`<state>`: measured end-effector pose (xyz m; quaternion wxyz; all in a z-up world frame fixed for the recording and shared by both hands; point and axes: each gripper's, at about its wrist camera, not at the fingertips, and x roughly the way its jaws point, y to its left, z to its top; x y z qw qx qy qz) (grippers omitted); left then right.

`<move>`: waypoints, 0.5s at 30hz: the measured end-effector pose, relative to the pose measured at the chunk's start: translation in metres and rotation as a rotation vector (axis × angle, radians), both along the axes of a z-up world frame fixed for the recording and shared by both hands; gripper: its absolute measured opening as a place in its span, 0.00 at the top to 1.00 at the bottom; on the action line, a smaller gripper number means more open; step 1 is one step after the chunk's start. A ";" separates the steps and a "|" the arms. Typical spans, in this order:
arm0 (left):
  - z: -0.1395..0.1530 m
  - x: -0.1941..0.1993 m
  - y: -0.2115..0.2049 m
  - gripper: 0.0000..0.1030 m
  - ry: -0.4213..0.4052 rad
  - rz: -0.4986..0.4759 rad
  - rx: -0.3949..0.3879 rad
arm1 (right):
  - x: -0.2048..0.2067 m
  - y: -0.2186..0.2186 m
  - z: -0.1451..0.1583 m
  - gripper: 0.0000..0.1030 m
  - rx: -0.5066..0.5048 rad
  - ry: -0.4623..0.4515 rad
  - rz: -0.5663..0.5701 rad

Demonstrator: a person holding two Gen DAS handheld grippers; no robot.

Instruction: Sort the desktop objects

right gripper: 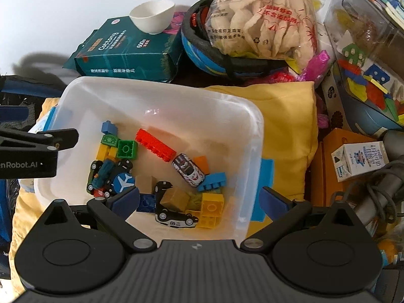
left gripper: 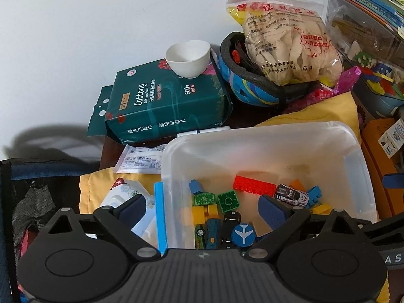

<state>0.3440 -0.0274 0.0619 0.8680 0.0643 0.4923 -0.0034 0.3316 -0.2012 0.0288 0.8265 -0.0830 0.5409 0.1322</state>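
A clear plastic bin (left gripper: 265, 136) (right gripper: 151, 96) rests on a yellow cloth and holds several toys: a long red brick (left gripper: 253, 185) (right gripper: 155, 145), a white toy car (left gripper: 291, 195) (right gripper: 188, 169), a blue round aeroplane piece (left gripper: 243, 234) (right gripper: 123, 181), a black-and-white car (right gripper: 175, 218) and yellow bricks (right gripper: 212, 205). My left gripper (left gripper: 203, 212) hangs open over the bin's left wall, one finger outside it and one inside, gripping nothing. My right gripper (right gripper: 199, 202) is open over the bin's right wall, with nothing between its pads.
Behind the bin lie a green tissue pack (left gripper: 161, 106) with a white bowl (left gripper: 188, 58) on it, a blue helmet (left gripper: 252, 93) and a bag of crackers (left gripper: 285, 43). To the right are a clear toy box (right gripper: 366, 70), a milk carton (right gripper: 358, 161) and an orange box (right gripper: 325, 176).
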 end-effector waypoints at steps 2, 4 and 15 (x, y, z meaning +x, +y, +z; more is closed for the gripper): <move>-0.001 -0.002 0.002 0.03 0.013 -0.001 -0.018 | -0.001 0.003 -0.001 0.00 0.006 0.000 0.006; 0.000 -0.006 0.004 0.02 -0.010 -0.003 -0.038 | -0.002 0.004 -0.002 0.00 0.012 -0.004 0.008; -0.001 -0.006 0.002 0.00 -0.019 0.008 -0.019 | -0.004 -0.002 -0.006 0.00 0.021 -0.002 -0.013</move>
